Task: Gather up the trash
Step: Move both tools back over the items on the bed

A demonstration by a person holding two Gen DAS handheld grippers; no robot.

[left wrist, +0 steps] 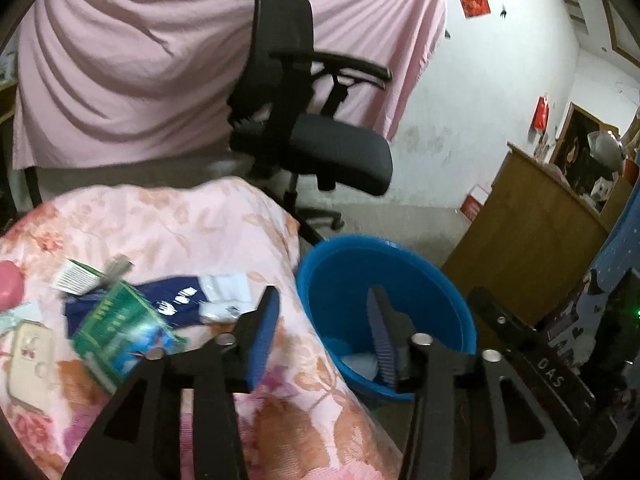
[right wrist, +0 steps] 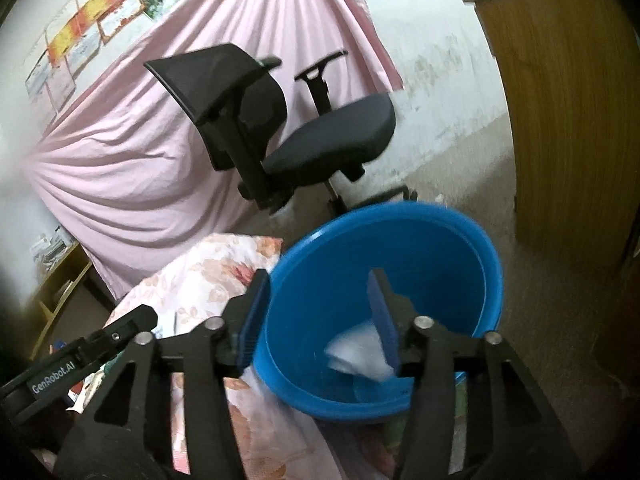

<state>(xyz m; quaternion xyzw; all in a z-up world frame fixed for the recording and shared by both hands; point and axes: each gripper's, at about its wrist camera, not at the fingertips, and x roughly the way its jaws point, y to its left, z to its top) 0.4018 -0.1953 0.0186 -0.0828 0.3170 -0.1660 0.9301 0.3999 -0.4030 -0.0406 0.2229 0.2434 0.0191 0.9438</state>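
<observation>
Left gripper (left wrist: pixel 324 332): spread, nothing between the pads; poised across the edge of the bed (left wrist: pixel 224 224) and the rim of the blue bin (left wrist: pixel 400 248).
Right gripper (right wrist: pixel 320 316): spread wide, empty; aimed into the blue bin (right wrist: pixel 440 224).
Trash in bin: white crumpled piece (right wrist: pixel 356 356) lying at the bottom, blurred; also glimpsed in the left wrist view (left wrist: pixel 360 362).
Trash left: green carton (left wrist: pixel 120 332), white-and-green packet (left wrist: pixel 78 276), dark blue wrapper (left wrist: pixel 168 300), white wrapper (left wrist: pixel 224 296), all on the floral bedcover, near the left gripper.
Progress: judged partial; several items not yet collected.
Risk, bin: stands just beside the bed; a knock from either gripper could tip it.
Risk, cover: soft folds may be pinched together with a flat wrapper.
Risk, drop: light packets released near the rim may fall outside onto the floor.
</observation>
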